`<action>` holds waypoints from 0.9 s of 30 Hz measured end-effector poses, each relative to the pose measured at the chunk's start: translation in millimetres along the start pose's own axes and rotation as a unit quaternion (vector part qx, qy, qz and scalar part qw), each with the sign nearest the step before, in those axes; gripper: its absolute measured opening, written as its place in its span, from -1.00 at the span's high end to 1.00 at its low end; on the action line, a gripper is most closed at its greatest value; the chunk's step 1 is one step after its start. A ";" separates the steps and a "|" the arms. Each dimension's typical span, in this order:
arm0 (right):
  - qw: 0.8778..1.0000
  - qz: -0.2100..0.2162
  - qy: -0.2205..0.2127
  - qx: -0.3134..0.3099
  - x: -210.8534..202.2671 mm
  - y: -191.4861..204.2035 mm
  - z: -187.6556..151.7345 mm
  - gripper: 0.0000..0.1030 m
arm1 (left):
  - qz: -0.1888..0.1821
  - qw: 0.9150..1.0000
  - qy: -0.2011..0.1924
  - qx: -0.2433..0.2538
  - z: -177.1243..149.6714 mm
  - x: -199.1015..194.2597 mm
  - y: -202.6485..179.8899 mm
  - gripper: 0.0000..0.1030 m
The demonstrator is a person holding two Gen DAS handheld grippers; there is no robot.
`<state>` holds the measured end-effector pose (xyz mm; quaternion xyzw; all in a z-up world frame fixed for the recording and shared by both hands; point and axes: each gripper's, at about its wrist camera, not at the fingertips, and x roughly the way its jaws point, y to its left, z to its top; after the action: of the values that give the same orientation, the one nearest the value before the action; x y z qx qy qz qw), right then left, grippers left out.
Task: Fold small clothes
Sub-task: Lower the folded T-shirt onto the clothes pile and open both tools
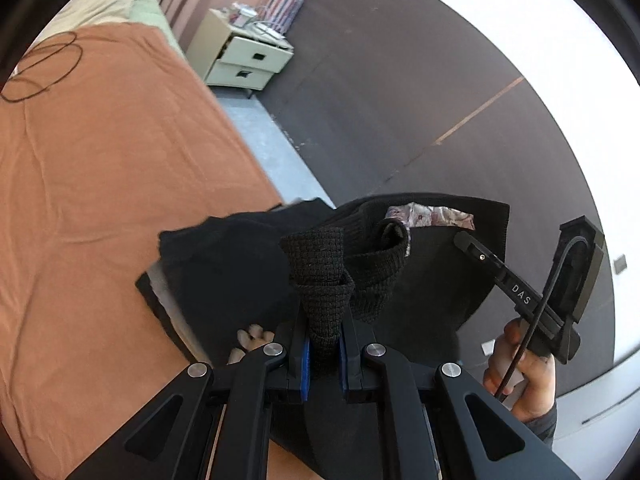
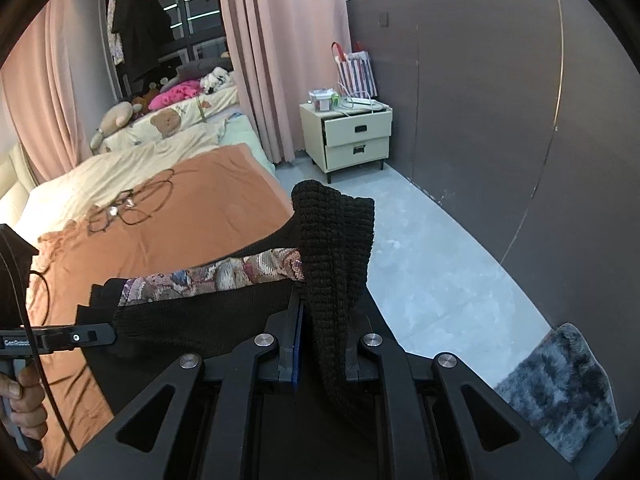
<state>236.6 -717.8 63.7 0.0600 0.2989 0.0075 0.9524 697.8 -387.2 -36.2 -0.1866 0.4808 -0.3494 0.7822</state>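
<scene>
A black knitted garment [image 1: 372,264] with a patterned inner lining [image 1: 432,216] hangs in the air between my two grippers, above the edge of the bed. My left gripper [image 1: 323,344] is shut on a bunched knit edge of it. My right gripper [image 2: 322,344] is shut on another knit edge [image 2: 336,248], and the lining [image 2: 224,272] stretches leftward from there. The right gripper's body also shows in the left wrist view [image 1: 532,300], and the left gripper's finger shows in the right wrist view [image 2: 76,338]. A pile of dark clothes [image 1: 224,264] lies on the orange cover below.
The bed has an orange cover [image 1: 100,184] with a looped black cable [image 1: 40,68] on it. A cream nightstand [image 2: 352,136] stands by the dark wall, with a striped bag [image 2: 356,68] behind it. Grey floor [image 2: 432,264] runs along the bed; a grey fluffy rug [image 2: 560,384] lies at right.
</scene>
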 end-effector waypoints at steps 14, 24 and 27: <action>0.992 -0.049 0.113 0.029 23.7 -30.4 -22.0 -0.68 | 0.091 0.994 0.031 -0.054 -13.3 27.0 58.1 0.20; 0.994 -0.056 0.093 0.022 -42.6 -3.2 -20.0 -0.68 | 0.101 0.994 0.015 -0.026 -27.5 -25.2 22.3 -0.48; 0.995 -0.048 0.083 0.021 -66.2 5.1 -28.5 -0.68 | 0.106 0.994 0.007 -0.014 -35.2 -47.4 12.3 -0.68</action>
<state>166.0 -712.9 78.8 0.0645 0.3800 -0.0395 0.9219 657.4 -342.8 -30.9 -0.1432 0.5085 -0.2590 0.8086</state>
